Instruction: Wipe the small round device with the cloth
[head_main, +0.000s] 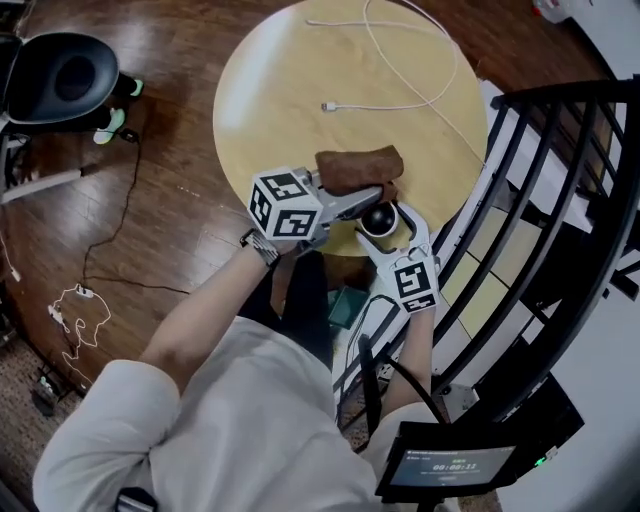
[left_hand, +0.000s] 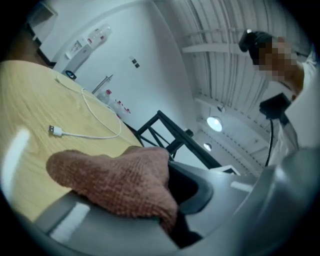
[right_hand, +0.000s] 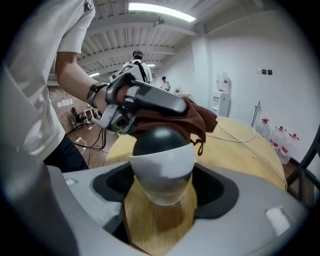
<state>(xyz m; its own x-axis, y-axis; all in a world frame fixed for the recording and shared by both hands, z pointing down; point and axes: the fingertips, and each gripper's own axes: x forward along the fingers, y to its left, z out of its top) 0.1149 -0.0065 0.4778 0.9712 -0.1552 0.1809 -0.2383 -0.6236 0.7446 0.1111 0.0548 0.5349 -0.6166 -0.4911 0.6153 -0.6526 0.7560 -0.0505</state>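
Note:
The small round device (head_main: 379, 217), black on top and white below, stands near the front edge of the round wooden table (head_main: 270, 90). My right gripper (head_main: 388, 230) reaches in from the front, and the device (right_hand: 162, 162) sits between its widely spread jaws. I see no firm squeeze from its pads. My left gripper (head_main: 372, 196) comes in from the left, shut on a brown cloth (head_main: 358, 168). The cloth (right_hand: 192, 117) hangs against the top rear of the device. In the left gripper view the cloth (left_hand: 115, 180) bunches between the jaws and hides the device.
A white charging cable (head_main: 400, 100) loops across the far half of the table. A black metal railing (head_main: 545, 190) runs close along the right. A black chair (head_main: 60, 80) and floor cables (head_main: 80, 300) lie to the left, and a small screen (head_main: 455, 465) is at bottom right.

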